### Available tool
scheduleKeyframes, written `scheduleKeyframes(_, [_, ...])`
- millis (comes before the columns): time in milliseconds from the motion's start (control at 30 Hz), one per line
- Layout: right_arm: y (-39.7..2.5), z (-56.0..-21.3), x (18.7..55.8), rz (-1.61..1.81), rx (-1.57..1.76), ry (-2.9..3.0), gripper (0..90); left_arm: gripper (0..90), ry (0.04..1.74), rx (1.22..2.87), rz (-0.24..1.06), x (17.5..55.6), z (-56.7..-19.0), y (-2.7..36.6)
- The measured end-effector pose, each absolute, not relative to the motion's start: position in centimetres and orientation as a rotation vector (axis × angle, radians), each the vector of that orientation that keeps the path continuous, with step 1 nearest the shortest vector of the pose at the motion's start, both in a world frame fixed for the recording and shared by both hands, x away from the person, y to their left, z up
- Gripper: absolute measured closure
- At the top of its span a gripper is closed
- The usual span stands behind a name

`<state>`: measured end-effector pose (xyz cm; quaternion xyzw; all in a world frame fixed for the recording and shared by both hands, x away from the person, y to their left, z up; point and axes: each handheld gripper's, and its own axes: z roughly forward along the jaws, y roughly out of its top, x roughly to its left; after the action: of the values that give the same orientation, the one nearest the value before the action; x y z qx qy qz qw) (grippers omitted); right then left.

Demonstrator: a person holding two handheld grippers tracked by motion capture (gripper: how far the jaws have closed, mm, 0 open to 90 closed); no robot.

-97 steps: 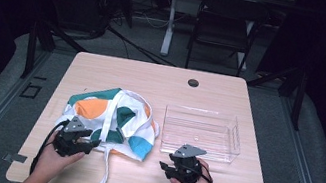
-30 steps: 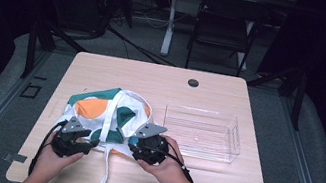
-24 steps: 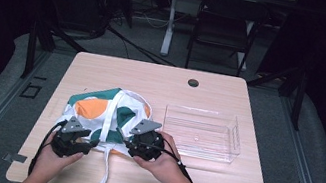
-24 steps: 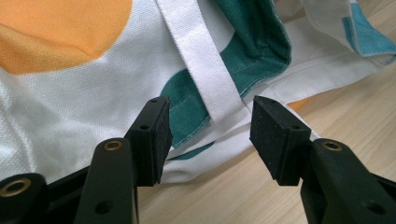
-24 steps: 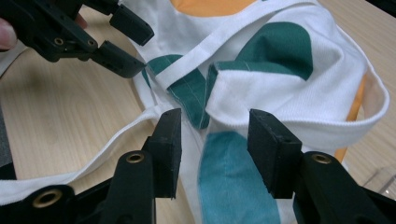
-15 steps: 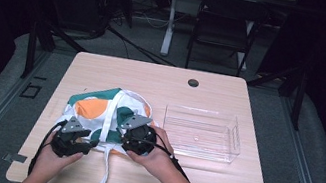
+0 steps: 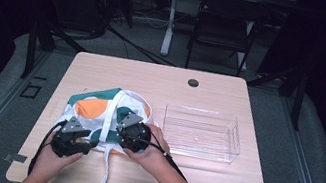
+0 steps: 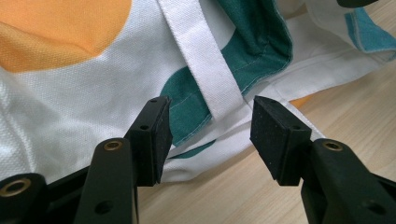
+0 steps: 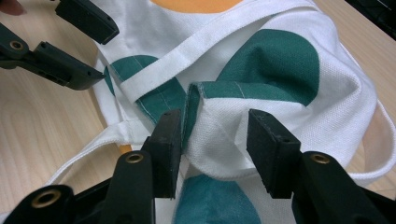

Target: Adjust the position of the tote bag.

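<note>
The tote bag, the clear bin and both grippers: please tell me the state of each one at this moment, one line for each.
Tote bag: lying crumpled on the table, one strap trailing off the near edge.
Clear bin: upright, empty, right of the bag.
Left gripper: open, jaws on either side of the bag's hem and strap.
Right gripper: open, jaws around a raised fold of the bag's rim.

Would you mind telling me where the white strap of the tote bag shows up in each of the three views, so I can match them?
High view: the white strap runs down the tote bag between the two hand-held grippers.
Left gripper view: it slants from top centre down to the hem between the jaws.
Right gripper view: it crosses upper left to upper right.
Shared landmark: the green circle beside the strap.
</note>
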<state>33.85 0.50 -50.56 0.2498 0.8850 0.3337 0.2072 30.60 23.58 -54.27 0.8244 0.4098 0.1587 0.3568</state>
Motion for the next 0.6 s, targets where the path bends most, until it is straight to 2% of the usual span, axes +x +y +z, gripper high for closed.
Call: scheduleKeyframes(600, [0.32, -50.51, 33.77, 0.932, 0.703, 2.487, 69.5, 47.5, 1.056, 2.13, 0.411, 30.6, -54.29, 23.6])
